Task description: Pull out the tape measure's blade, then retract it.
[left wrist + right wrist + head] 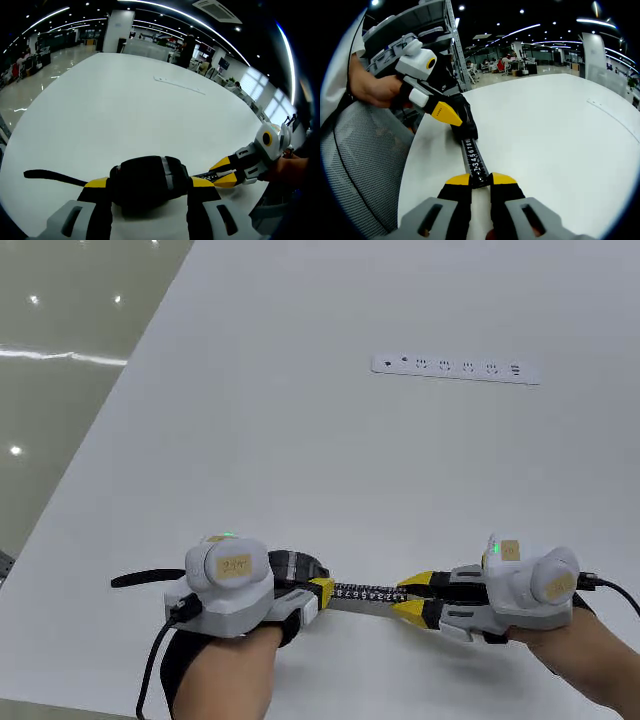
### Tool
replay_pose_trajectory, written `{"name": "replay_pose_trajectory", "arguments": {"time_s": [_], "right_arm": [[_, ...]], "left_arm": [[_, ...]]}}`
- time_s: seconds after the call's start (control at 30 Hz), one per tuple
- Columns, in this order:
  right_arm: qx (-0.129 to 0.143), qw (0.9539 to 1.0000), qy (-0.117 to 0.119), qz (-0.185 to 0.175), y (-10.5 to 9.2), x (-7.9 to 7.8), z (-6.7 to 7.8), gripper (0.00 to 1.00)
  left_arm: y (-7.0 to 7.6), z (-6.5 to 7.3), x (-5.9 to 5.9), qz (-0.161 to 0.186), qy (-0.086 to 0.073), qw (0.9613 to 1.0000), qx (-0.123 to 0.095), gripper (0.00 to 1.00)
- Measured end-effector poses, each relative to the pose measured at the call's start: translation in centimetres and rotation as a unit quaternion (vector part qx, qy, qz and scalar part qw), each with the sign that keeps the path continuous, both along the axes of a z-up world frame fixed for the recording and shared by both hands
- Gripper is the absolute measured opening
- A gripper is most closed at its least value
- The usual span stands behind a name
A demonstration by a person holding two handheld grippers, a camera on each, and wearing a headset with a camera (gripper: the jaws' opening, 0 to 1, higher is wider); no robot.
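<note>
tape measure case, black and rounded, sits low over the near edge of the white table. it is clamped between the jaws of the left gripper, which are closed onto its 2 flanks with the yellow tips hard against it. black wrist strap trails off the case across the table top. blade is out a short way, digits up to 9 readable in the right gripper view, and spans between the 2 grippers close to the surface. right gripper is all but closed, pinching the blade's free end flat between its tips; how much of the tip lies inside the pinch i cannot tell.

judgement: case looks compact, rigid, smooth plastic, and likely to twist if gripped off-centre, so take it across the widest flanks. blade looks thin and springy, stiff along its curve but prone to kink. the return spring should pull back, so hold near the free end and feed it in slowly.

further off, white power strip lies well apart, mid-table.
</note>
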State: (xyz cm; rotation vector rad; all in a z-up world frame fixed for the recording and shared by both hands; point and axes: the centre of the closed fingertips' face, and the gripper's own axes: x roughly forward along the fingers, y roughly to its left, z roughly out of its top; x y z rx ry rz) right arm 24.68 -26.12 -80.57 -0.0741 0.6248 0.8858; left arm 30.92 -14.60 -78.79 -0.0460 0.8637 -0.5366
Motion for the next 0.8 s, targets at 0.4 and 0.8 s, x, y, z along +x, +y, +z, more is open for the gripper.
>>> {"name": "replay_pose_trajectory", "arguments": {"time_s": [0.4, 0.8], "right_arm": [[-0.004, 1.0, 0.003, 0.0, 0.14, -0.23, -0.53, 0.11], [-0.004, 1.0, 0.003, -0.006, 0.17, -0.32, -0.75, 0.11]], "left_arm": [[-0.19, -0.11, -0.15, -0.009, -0.01, 0.9997, 0.019, 0.58], [-0.32, -0.24, -0.1, -0.01, -0.014, 0.999, 0.041, 0.59]]}}
